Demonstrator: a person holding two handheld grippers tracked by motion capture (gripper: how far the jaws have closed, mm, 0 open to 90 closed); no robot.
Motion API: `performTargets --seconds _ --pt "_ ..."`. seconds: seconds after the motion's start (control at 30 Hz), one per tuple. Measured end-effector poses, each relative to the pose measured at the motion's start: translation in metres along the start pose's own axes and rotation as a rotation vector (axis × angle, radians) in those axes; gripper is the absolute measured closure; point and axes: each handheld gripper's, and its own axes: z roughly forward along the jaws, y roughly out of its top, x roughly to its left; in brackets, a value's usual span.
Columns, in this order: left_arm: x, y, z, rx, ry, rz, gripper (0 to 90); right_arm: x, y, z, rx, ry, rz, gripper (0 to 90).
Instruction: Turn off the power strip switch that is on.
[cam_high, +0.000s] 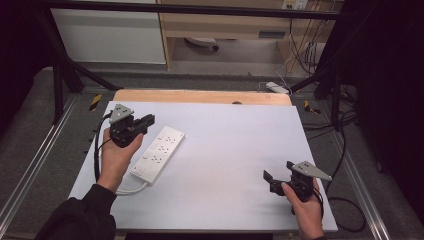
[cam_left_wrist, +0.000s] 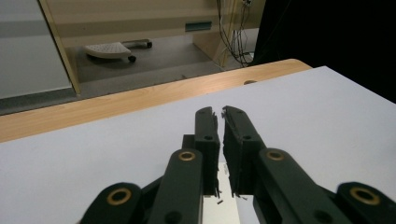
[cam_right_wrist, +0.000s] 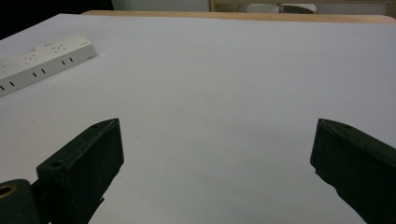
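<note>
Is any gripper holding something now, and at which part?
Nothing is held. The left gripper is shut with nothing between, above the power strip; the right gripper is open.

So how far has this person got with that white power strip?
Hardly started. The power strip lies flat on the white table, held by neither tool. The left gripper hovers beside its far end, jaws nearly shut on nothing. The right gripper waits open, well away. Any handling of it seems still ahead.

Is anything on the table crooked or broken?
The white power strip lies slanted across the white tabletop, not lined up with its edges. It looks whole, with no damage visible. Nothing is spilled.
</note>
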Motion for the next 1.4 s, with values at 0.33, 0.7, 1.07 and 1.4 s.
performTargets --seconds 0.33,0.7,1.07,1.4 --pt "0.002 -0.001 0.006 0.024 -0.005 0.004 89.6 0.0 0.0 0.0 0.0 -0.001 -0.001 2.9" --pt "0.004 -0.004 0.014 0.056 -0.006 0.011 90.0 0.0 0.0 0.0 0.001 -0.001 -0.002 2.9" --pt "0.006 -0.009 0.02 0.091 -0.008 0.01 90.0 0.0 0.0 0.0 0.001 0.0 -0.003 2.9" --pt "0.01 -0.018 0.026 0.127 -0.004 0.001 90.0 0.0 0.0 0.001 0.004 0.0 -0.003 2.9"
